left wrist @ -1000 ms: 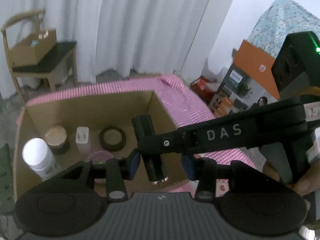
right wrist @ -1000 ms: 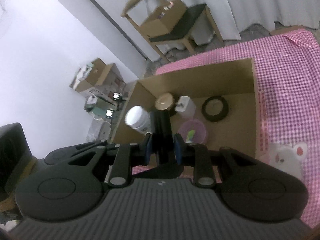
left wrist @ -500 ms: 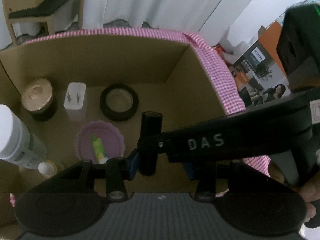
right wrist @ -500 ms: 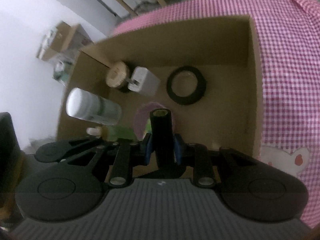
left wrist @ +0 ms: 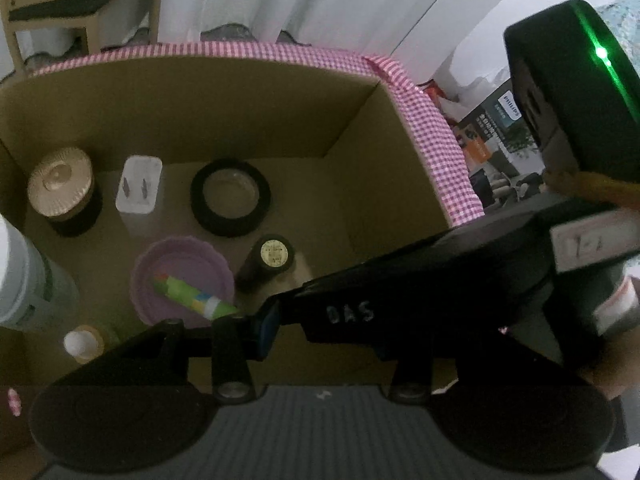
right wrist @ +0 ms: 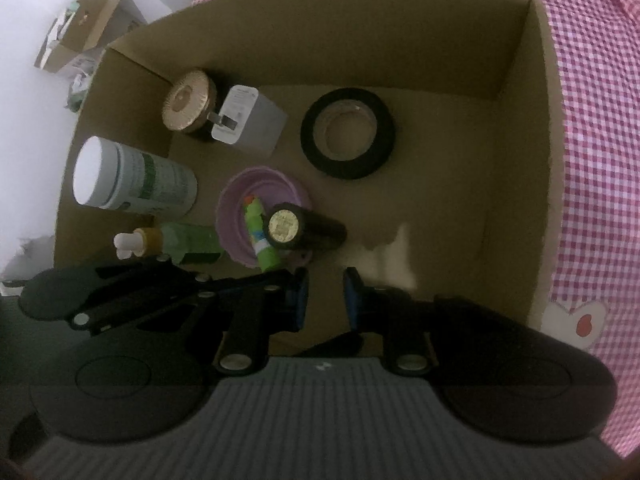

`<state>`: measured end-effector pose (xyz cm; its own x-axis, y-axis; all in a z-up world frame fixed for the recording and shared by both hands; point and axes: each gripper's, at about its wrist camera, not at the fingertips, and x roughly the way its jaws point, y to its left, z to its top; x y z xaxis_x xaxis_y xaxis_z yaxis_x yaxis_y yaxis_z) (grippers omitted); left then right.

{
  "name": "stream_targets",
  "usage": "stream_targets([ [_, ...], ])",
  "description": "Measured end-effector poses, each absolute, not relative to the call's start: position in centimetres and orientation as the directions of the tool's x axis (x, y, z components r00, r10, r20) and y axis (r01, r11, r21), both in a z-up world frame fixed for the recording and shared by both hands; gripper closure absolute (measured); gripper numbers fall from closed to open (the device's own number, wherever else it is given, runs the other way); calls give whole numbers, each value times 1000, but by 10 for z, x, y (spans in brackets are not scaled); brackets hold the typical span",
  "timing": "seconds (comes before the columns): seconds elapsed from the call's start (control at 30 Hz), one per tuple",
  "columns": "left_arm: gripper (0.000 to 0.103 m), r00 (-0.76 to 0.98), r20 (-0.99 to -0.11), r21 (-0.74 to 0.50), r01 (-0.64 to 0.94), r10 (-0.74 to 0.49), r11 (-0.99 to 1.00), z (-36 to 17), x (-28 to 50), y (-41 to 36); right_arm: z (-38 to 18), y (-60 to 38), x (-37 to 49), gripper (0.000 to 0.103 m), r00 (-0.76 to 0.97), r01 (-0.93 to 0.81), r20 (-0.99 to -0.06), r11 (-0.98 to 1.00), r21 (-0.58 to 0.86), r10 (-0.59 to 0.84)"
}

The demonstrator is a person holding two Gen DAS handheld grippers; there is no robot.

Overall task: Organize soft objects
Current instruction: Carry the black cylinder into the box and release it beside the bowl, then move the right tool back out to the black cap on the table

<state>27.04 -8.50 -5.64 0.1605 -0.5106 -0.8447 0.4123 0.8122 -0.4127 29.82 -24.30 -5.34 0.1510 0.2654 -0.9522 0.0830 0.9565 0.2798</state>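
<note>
Contents of the open cardboard box [right wrist: 516,92], standing on a pink gingham cloth [right wrist: 592,120]: one gold-lidded jar [right wrist: 188,100] and one white charger plug [right wrist: 256,120], side by side at the far wall. One roll of black tape [right wrist: 310,140], lying flat near the middle. One white-capped bottle with a green label [right wrist: 136,184], by the left wall. One small green bottle with a white nozzle [right wrist: 188,240], at the near left. One purple dish [right wrist: 236,204], with a green tube [right wrist: 256,216] lying in it. One dark cylinder with a gold end [right wrist: 304,230], on the box floor against the dish's near rim, gold end up; whether it is fully upright or tilted I cannot tell. The right gripper [right wrist: 327,296] hangs just short of the cylinder, clear of it, its blue pads a narrow gap apart after just drawing in slightly, with nothing between them. The left gripper [left wrist: 320,336] looks into the same box; one blue pad shows, the other is hidden behind the right gripper's black finger, so I cannot tell how its jaws stand. Progress, as I judge it: the cylinder is delivered and let go, and eight items are boxed. A white bear-faced shape [right wrist: 576,316] shows on the cloth outside the box; if it is a soft toy and not a print, it is left to sort.
</note>
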Motion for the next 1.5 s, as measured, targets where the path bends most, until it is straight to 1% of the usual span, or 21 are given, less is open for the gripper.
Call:
stream_targets([
  [0.13,52,188,-841,-395,428,-507,813,-47,265,-84,-38,-248,292,83,199,85,-938,949,305,284],
  [0.2,47,201,-837,-390,432,-508,813,-41,260,-82,-28,-252,287,83,224,86,-930,945,315,290],
  [0.37,42,244,-818,-381,449,-521,808,-20,244,-74,1,-265,268,81,304,93,-903,934,344,303],
  [0.63,40,310,-787,-349,488,-533,800,7,205,-66,42,-291,214,80,436,113,-841,908,404,319],
  [0.77,39,349,-767,-331,504,-538,798,17,181,-59,52,-301,169,77,502,120,-803,893,434,322],
  [0.97,39,346,-771,-306,536,-536,787,10,144,-60,31,-309,100,73,547,191,-777,857,478,312],
  [1.17,38,277,-797,-326,551,-537,768,-21,113,-69,-22,-303,49,72,520,293,-790,801,521,324],
  [1.33,39,215,-821,-346,550,-529,761,-58,95,-78,-62,-297,33,72,485,367,-811,767,527,325],
  [1.5,40,197,-834,-325,579,-515,748,-78,91,-92,-78,-300,31,72,475,398,-817,749,531,327],
])
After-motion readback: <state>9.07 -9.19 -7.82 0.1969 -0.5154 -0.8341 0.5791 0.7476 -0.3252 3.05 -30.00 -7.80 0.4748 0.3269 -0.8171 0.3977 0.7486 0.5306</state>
